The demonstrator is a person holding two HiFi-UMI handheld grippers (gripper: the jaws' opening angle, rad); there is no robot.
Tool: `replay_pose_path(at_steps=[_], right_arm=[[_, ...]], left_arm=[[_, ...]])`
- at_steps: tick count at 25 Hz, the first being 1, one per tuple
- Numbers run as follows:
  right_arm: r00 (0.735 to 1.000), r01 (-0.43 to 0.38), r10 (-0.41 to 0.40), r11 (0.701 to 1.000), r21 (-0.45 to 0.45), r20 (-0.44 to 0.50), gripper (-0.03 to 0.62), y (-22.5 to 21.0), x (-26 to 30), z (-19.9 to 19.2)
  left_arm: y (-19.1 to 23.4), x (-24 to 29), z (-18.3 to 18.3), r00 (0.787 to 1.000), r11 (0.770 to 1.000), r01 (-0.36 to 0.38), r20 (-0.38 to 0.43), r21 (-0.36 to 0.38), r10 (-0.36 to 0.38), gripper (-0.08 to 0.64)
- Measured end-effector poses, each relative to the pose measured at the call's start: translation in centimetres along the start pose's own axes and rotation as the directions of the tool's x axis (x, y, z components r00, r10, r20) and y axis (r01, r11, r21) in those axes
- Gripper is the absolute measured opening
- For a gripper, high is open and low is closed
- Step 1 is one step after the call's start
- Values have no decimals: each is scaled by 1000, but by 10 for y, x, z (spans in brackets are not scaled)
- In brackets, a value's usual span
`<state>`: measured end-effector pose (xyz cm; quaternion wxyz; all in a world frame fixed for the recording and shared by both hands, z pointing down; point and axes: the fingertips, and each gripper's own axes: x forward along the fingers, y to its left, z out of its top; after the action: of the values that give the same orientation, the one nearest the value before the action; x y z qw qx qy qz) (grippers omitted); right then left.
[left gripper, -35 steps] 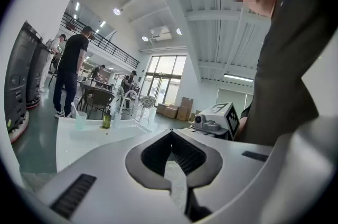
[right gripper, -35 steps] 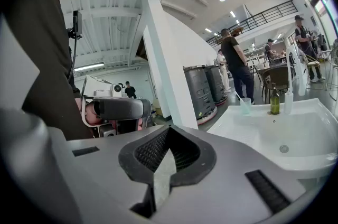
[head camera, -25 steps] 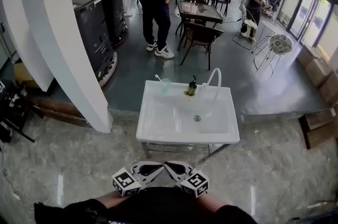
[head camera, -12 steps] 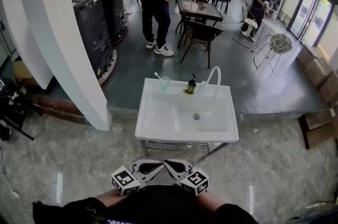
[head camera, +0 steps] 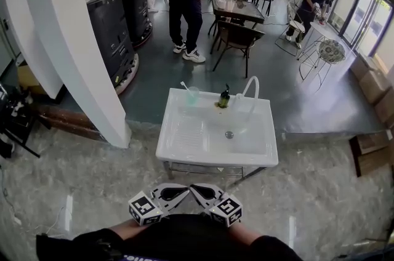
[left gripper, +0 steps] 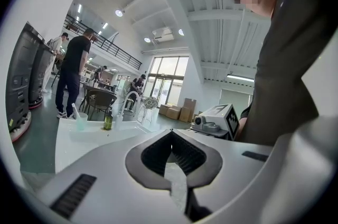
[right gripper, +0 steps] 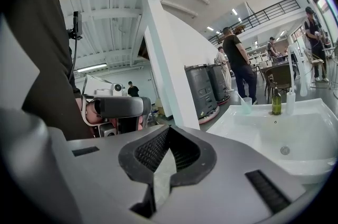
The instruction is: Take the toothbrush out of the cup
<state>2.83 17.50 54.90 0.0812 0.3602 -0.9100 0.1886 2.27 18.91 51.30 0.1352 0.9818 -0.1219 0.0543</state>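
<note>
Bare floor (head camera: 295, 192) before the sink (head camera: 184, 152); bottle (head camera: 224, 98) and faucet (head camera: 249, 88) near the cup (head camera: 193, 95)

Cup (head camera: 193, 95): small, translucent pale green, upright on the far edge of the white sink (head camera: 183, 138), toward its far left corner

Toothbrush (head camera: 184, 88): thin, white, lower end standing inside the cup, tilted, upper end leaning left past the cup's rim

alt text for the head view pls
A white sink stands ahead, a cup holding a toothbrush on its back rim near a green bottle. The left claw and right claw sit shut, low by the person's body.
</note>
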Motion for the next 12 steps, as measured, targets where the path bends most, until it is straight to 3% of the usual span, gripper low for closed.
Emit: replay_pose_path(at_steps=[12], right_arm=[[1000, -22, 21, 1000, 7, 12, 11, -21, -12, 1]], left_arm=[[5, 19, 2, 999, 999, -51, 1, -6, 51, 11]])
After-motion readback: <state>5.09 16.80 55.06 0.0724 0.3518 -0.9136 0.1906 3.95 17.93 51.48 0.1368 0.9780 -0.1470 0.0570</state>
